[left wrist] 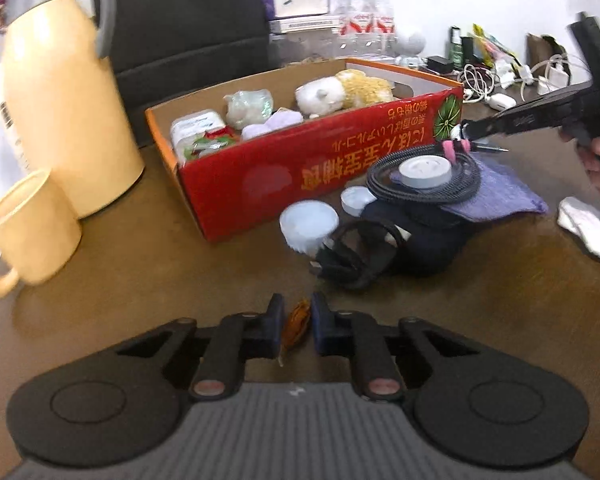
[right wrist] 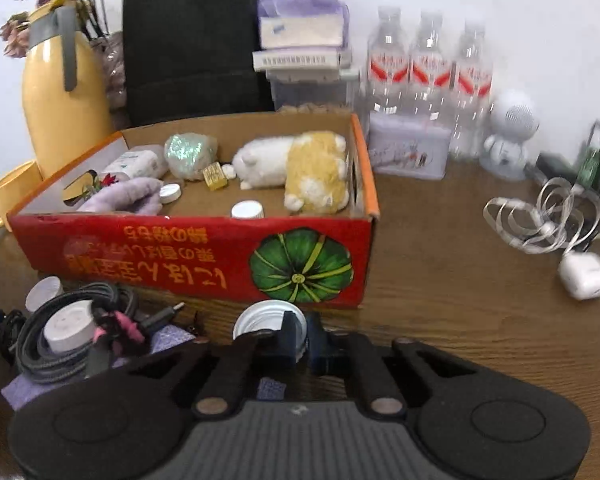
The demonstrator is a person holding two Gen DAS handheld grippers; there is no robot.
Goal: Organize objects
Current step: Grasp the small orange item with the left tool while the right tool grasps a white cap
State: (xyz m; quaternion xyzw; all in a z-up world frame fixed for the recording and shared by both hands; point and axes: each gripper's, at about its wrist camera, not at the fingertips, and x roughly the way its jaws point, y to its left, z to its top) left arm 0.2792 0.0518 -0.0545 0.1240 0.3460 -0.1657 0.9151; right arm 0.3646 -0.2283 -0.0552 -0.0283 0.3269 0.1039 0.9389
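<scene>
On table, before red box (left wrist: 300, 168):
Left gripper (left wrist: 294, 322): clamped on amber wrapper (left wrist: 296, 326).
Right gripper (right wrist: 300, 338): pinched on metal lid (right wrist: 266, 318)'s rim.
Risk: thin rim grip, likely slipping mid-lift; wrapper tearing or sliding free.

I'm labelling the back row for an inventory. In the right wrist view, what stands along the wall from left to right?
Yellow jug → black bag → stack of boxes → three water bottles → small white robot figure.
</scene>
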